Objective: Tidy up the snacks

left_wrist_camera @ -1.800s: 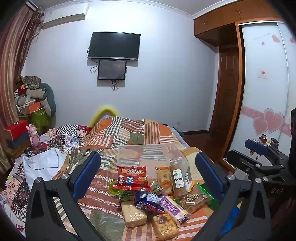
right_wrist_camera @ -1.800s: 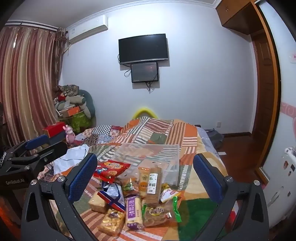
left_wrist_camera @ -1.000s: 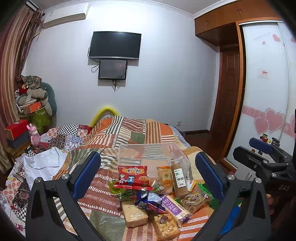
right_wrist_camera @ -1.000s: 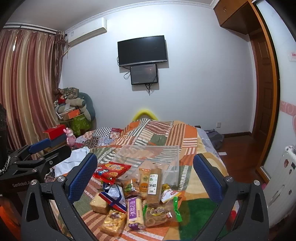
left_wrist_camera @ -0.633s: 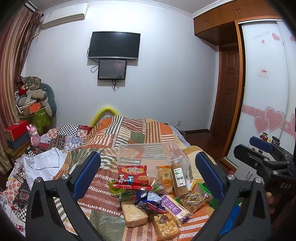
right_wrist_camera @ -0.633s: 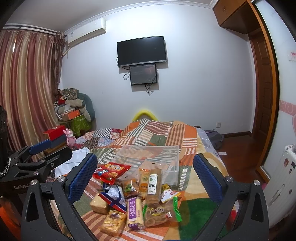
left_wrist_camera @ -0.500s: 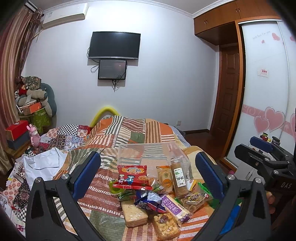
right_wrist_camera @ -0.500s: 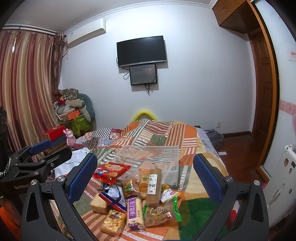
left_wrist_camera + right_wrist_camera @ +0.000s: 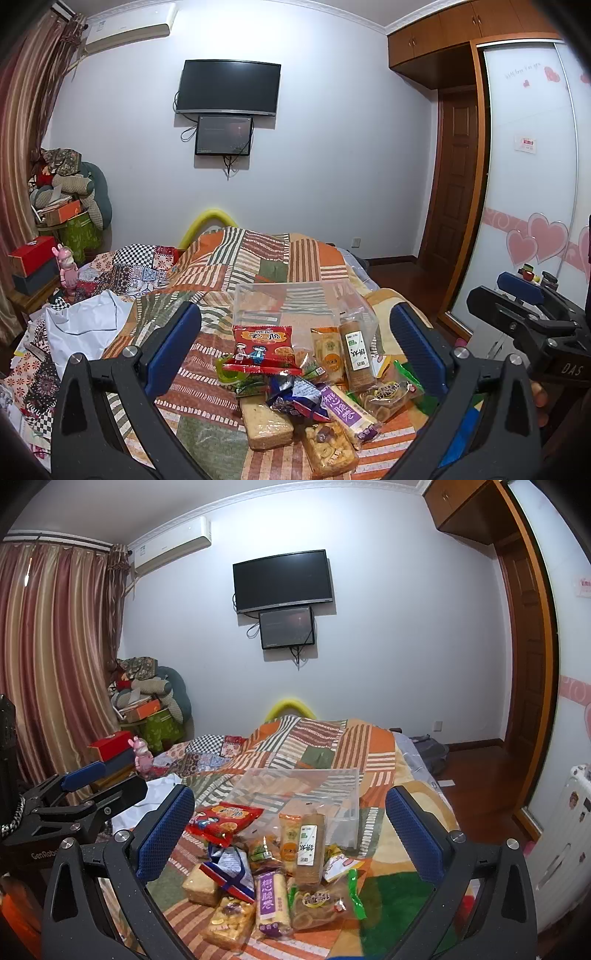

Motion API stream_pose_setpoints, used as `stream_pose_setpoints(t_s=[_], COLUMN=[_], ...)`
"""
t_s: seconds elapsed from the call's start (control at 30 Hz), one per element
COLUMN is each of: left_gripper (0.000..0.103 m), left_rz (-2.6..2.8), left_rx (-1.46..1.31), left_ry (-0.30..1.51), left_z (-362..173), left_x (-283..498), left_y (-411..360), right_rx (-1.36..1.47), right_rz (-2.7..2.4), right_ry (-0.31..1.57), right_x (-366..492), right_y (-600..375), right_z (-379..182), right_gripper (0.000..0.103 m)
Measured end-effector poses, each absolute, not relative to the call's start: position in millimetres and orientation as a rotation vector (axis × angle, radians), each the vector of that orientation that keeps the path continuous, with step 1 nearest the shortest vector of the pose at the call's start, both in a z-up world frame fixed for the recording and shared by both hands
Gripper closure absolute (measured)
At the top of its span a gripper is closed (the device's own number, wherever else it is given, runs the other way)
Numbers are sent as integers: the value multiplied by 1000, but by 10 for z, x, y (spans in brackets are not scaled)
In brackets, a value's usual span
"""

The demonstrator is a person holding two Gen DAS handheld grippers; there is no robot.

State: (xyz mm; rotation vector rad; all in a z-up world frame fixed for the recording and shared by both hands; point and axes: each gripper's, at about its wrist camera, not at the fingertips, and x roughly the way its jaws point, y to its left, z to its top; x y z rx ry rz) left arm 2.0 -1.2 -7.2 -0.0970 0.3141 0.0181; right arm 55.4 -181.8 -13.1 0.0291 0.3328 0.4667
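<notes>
Barely anything moved since earlier frames; both grippers hover as before. Snack pile (image 9: 303, 376) sits on patchwork bed cover (image 9: 255, 266), touching front of clear bin (image 9: 295, 299). Left gripper (image 9: 295, 347) & right gripper (image 9: 291, 827) spread wide, empty, above pile.

A bed covered by a patchwork quilt of orange, green and striped panels (image 9: 258, 258) carries everything. Near its foot sits a clear rectangular plastic box (image 9: 291, 299), empty. Just in front of the box lies a loose heap of snack packets (image 9: 306, 373): a red printed bag (image 9: 264, 347), a tall brown biscuit pack (image 9: 356, 354), a purple-labelled bar (image 9: 345, 410). Toward the left edge lies crumpled white cloth (image 9: 88, 325).
</notes>
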Motion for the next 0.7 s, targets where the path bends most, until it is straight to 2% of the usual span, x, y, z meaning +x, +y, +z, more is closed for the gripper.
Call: stream_pose_setpoints(t_s=[0.7], left_gripper=[0], left_rz=[20], left_rx=[-91], left_ry=[311], left_z=[-51], left_x=[18], left_y=[1], right_rx=[39], right_rz=[470], right_ry=[335], right_x=[561], right_y=[-1819], right_z=[-147], right_gripper=[0])
